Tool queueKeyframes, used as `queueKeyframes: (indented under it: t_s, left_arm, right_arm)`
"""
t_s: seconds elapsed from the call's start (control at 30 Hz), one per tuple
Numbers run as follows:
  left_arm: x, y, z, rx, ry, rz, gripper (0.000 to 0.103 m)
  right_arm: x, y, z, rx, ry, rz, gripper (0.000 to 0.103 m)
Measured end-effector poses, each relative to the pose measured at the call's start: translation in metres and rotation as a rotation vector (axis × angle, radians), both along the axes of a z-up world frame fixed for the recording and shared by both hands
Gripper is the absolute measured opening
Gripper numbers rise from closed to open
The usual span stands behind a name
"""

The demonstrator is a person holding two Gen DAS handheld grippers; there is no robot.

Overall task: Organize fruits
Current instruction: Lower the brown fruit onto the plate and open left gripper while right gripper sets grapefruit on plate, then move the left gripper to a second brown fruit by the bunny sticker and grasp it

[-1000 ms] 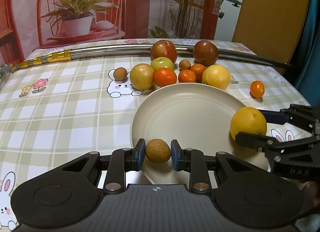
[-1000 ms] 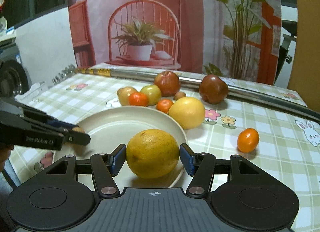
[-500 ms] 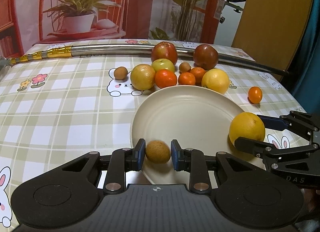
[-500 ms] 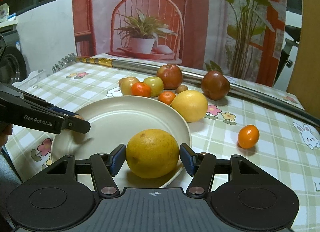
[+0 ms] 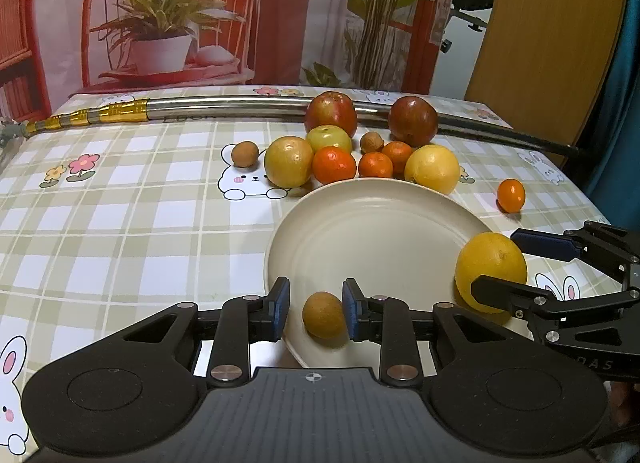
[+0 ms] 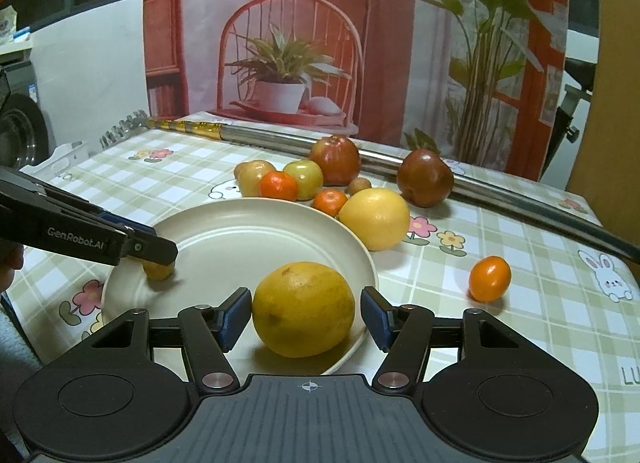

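A cream plate (image 5: 372,223) (image 6: 240,231) sits on the checked tablecloth. My left gripper (image 5: 316,309) is open around a small brown fruit (image 5: 323,314) that rests on the plate's near edge; a gap shows on its left side. It also shows in the right wrist view (image 6: 158,269). My right gripper (image 6: 306,317) is open around a big yellow citrus (image 6: 304,308) (image 5: 490,270) that rests on the plate's right rim, with gaps on both sides.
Behind the plate lie several fruits: two red apples (image 5: 331,113), a green apple (image 5: 329,138), tangerines (image 5: 334,164), yellow citrus (image 5: 432,168), small brown fruits (image 5: 244,154). A lone small orange (image 5: 511,195) lies right. A metal pole (image 5: 224,109) crosses the table's back.
Both grippers have opened. The small brown fruit and the big yellow citrus were let go and now rest on the plate.
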State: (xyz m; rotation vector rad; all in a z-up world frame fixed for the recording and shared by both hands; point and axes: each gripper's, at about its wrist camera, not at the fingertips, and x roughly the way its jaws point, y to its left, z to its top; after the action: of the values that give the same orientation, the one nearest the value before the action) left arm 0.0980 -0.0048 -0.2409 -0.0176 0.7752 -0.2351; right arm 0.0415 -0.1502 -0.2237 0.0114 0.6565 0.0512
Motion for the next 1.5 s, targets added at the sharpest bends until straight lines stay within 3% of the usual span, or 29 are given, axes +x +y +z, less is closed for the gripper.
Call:
queueKeyframes:
  t_s: [1.0, 1.5]
  left_arm:
    - [-0.001, 0.003, 0.005, -0.006, -0.02, 0.001, 0.03]
    - [0.029, 0.045, 0.044, -0.102, -0.027, 0.099, 0.03]
  right_arm:
    - [-0.004, 0.001, 0.01, 0.001, -0.055, -0.011, 0.059]
    - [0.004, -0.037, 0.036, -0.029, -0.134, -0.102, 0.059]
